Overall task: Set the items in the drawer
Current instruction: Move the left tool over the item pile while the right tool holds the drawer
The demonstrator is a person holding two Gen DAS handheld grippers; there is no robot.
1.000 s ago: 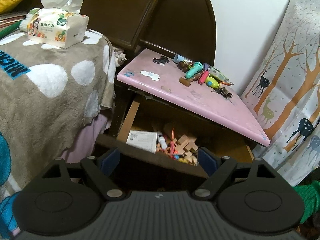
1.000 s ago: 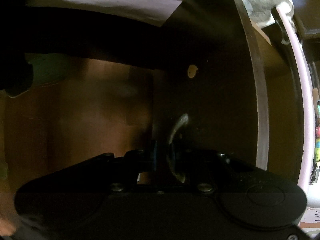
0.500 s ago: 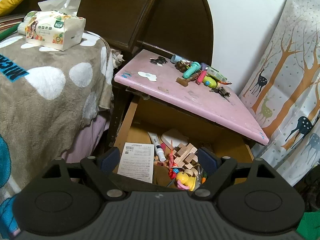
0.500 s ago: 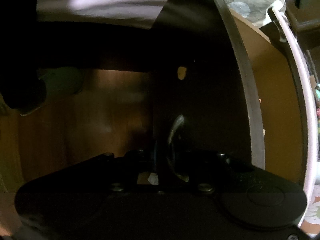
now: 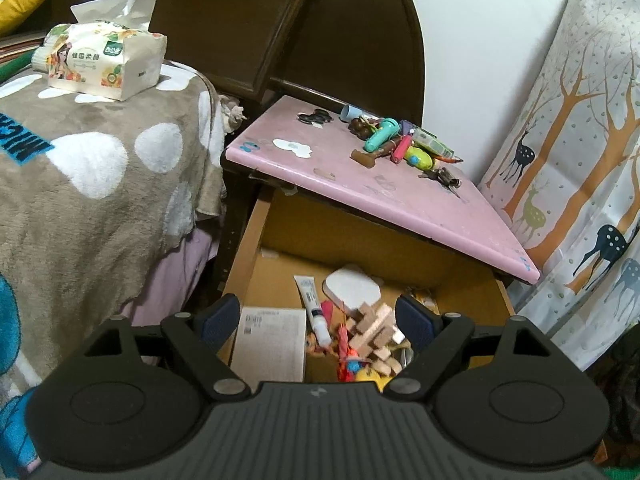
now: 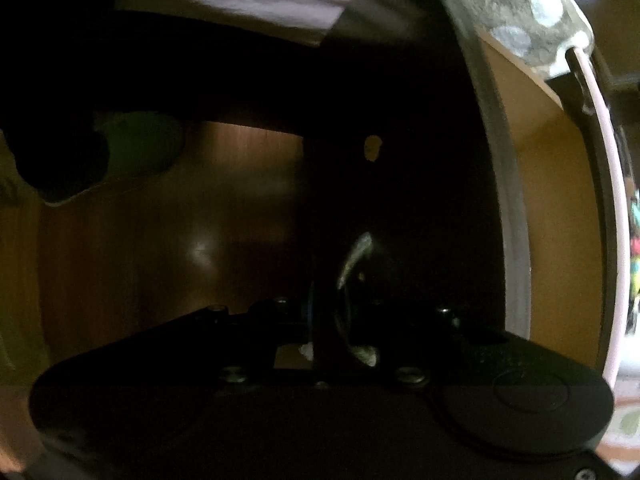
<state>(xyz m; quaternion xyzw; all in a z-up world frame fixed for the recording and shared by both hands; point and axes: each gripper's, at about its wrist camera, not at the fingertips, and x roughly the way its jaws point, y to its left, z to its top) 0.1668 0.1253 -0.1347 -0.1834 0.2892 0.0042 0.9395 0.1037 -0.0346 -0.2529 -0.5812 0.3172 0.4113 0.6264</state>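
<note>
The open drawer juts out below the bench, which carries a heap of small toys toward its rear right. In the drawer a paper sheet lies at the left, a tube just right of it, and wooden blocks further right. Left of the bench stands a blanket-covered bed with a tissue pack on it; a curtain hangs to the right.

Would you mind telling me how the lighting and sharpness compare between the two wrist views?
Left wrist view: evenly lit and sharp, with fisheye bending at the edges; the open drawer reads clearly. Right wrist view: very dark and soft, only a glint on the metal handle by the right gripper.
</note>
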